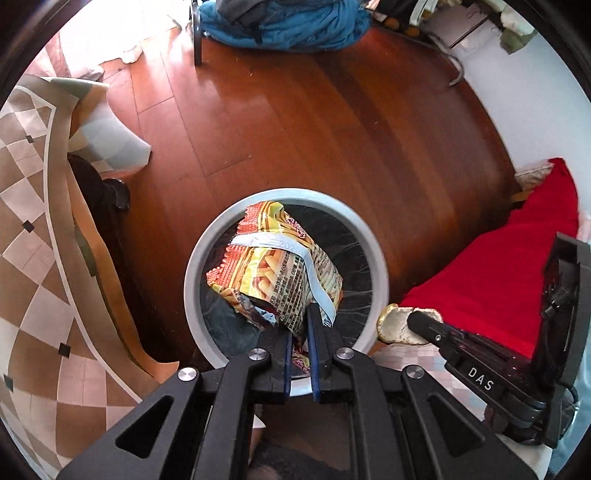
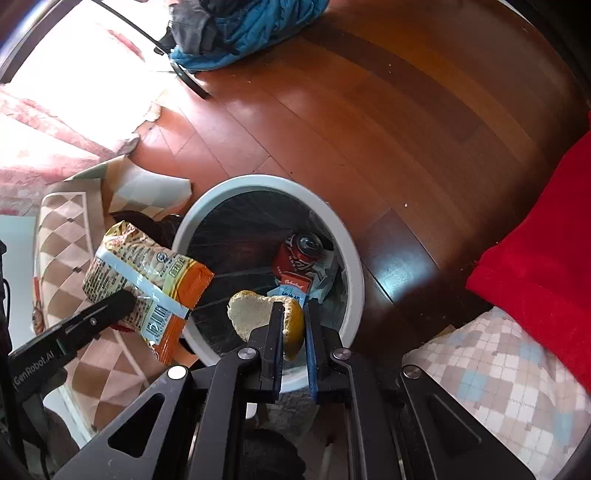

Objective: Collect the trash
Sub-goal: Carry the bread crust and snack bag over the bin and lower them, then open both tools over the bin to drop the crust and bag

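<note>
Around the round pale-grey trash bin (image 1: pixel 192 269) with its black liner, the glossy red-brown wooden floor (image 1: pixel 295 129) spreads out on its far side, and everything I tell is placed against that bin. Beyond it, across the floor, lies a heap of blue fabric (image 1: pixel 288 26). Off to the bin's right side a red cloth (image 1: pixel 498 266) drapes over a surface, and near the bin's rim on that same side sits a pale chequered cushion (image 2: pixel 498 369). To the bin's left hangs a brown-and-beige diamond-patterned cloth (image 1: pixel 33 229). Over the bin's open mouth my left gripper (image 1: pixel 300 328) hangs with its jaws pressed onto the lower edge of a crinkled yellow-and-orange snack wrapper (image 1: pixel 273 266), which bulges above the liner, clear of the bin's bottom. Seen from my right wrist, that wrapper hangs over the bin's left rim. My right gripper (image 2: pixel 293 325) is just above the bin's near rim, its jaws pinching a rounded pale piece of bread (image 2: pixel 251 314) with a yellowish crust, held on edge over the opening. Down inside the bin, against its far right wall, lies a red drink can (image 2: pixel 299 254) on its side, and just beside it, nearer my bread, some white and light-blue packaging (image 2: pixel 321 277).
</note>
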`<state>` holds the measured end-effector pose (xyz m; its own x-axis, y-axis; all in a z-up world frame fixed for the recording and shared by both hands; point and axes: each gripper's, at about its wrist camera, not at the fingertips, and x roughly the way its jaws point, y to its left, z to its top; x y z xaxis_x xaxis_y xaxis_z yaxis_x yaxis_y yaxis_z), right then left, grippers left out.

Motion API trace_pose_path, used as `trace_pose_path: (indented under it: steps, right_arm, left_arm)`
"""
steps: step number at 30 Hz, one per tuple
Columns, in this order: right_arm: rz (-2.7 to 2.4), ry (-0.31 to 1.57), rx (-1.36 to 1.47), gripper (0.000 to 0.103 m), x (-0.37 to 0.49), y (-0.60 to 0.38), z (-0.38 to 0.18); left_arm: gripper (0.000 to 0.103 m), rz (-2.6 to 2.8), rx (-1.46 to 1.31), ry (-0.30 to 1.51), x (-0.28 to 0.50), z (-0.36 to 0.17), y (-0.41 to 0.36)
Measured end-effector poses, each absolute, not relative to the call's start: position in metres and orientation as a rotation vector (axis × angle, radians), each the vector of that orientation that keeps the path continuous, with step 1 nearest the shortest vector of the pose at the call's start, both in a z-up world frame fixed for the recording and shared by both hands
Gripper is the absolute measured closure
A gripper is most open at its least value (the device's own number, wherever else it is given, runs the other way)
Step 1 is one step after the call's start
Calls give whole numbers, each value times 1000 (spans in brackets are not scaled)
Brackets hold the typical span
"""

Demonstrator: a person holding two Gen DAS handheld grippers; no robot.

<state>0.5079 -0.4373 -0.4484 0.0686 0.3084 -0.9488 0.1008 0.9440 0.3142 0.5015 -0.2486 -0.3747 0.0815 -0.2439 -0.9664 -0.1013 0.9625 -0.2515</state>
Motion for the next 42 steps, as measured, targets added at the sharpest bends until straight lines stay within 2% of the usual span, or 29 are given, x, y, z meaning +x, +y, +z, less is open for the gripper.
trace_pose_path:
  steps: [3,4,5,6,7,8,9,11,12,13,14,16,18,19,20,31,42]
  right_arm:
    - [157,1519,329,92,516,-437,-459]
    - [157,1521,326,92,519,-435,-461]
    - [157,1523,321,92,521,-434,-463]
    - [151,1528,317,92,522,-433,-464]
    - [142,1537,309,90,523,-431,-465]
    - [138,1543,301,88,522,-431,-466]
    - [137,1545,301,85,522,-432,-466]
    - [135,1542,303,64,522,-433,-465]
    - [132,1541,299,58,522,-434,-464]
    - [132,1536,297,45,520,-433,-461]
    - [134,1533,293,38,520,-433,-459]
    - [142,1531,271,32,518,-431,-453]
    - [146,1523,252,17,515,-431,-446]
    - [145,1520,235,6,513,-430,-441]
    - [146,1517,221,2,511,-428,-437]
    - [132,1460,117,0,478,-420,-374]
    - [140,1326,116,0,433,-425,-284]
  left_arm:
    - [92,-96,-268,1502,506,-378,-249]
    - [81,-86,-262,1509,507,-381,-248]
    - [59,-77,-262,1512,507,-382,-249]
    - [45,-69,-266,1510,508,-383,-249]
    - [23,-63,-269,1506,509,-383,-246]
    - [19,-53,-268,1496,507,-381,-245]
    - [19,-45,-265,1495,506,-381,-244]
    - [18,-31,-265,1502,504,-381,-240]
    - [16,-18,-262,1502,502,-380,-238]
    - [10,-9,-257,1499,501,-380,-235]
    - [6,4,-248,1494,500,-378,-233]
    - [6,30,-219,1478,495,-373,-230]
    - [6,45,-203,1467,489,-368,-228]
    - [6,51,-200,1462,487,-367,-226]
    - [6,62,-197,1453,483,-362,-224]
    - [6,94,-133,1376,447,-318,-223]
    - [6,80,-120,1241,410,-245,-231]
